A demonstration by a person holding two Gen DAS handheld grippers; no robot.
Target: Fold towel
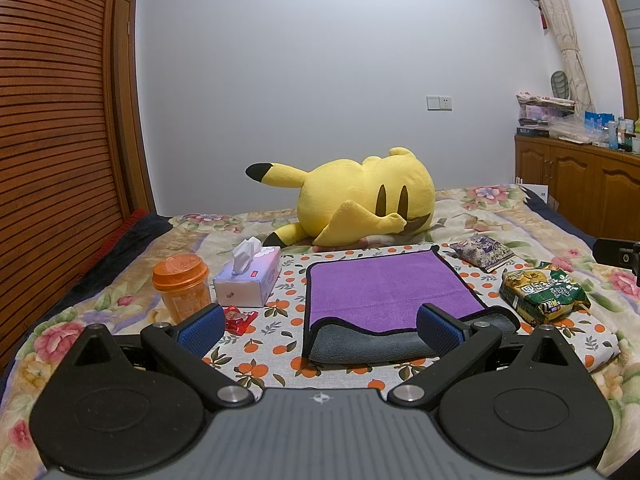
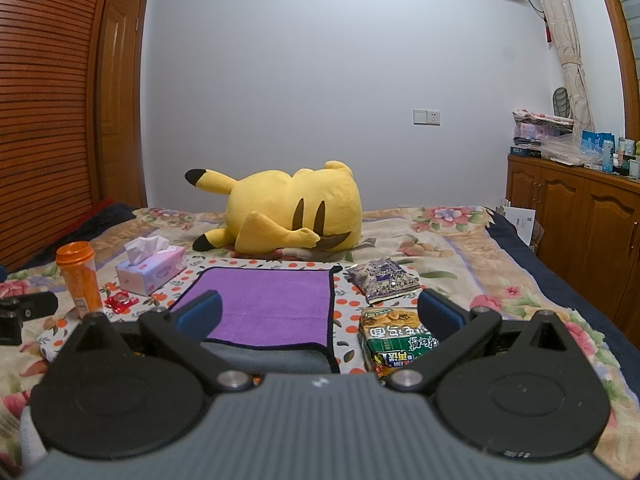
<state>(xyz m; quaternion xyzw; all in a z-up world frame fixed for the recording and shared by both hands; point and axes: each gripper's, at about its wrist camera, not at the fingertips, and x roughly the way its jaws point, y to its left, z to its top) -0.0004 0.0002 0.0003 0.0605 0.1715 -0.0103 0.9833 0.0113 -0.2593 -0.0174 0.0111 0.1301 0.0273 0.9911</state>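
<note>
A purple towel [image 1: 380, 284] with a grey underside and black trim lies on an orange-patterned cloth [image 1: 264, 356] on the bed. Its near edge is curled up, showing the grey side [image 1: 368, 342]. My left gripper [image 1: 320, 326] is open and empty, hovering just in front of the towel's near edge. In the right wrist view the towel [image 2: 268, 304] lies ahead and left. My right gripper [image 2: 318, 314] is open and empty, above the towel's near right corner and the green packet.
A yellow plush toy [image 1: 360, 200] lies behind the towel. An orange cup [image 1: 182, 284], a tissue box [image 1: 248, 276] and a red candy [image 1: 238, 318] lie left. A green snack packet [image 1: 544, 294] and a purple packet [image 1: 482, 250] lie right. A wooden cabinet [image 2: 576, 216] stands at the right.
</note>
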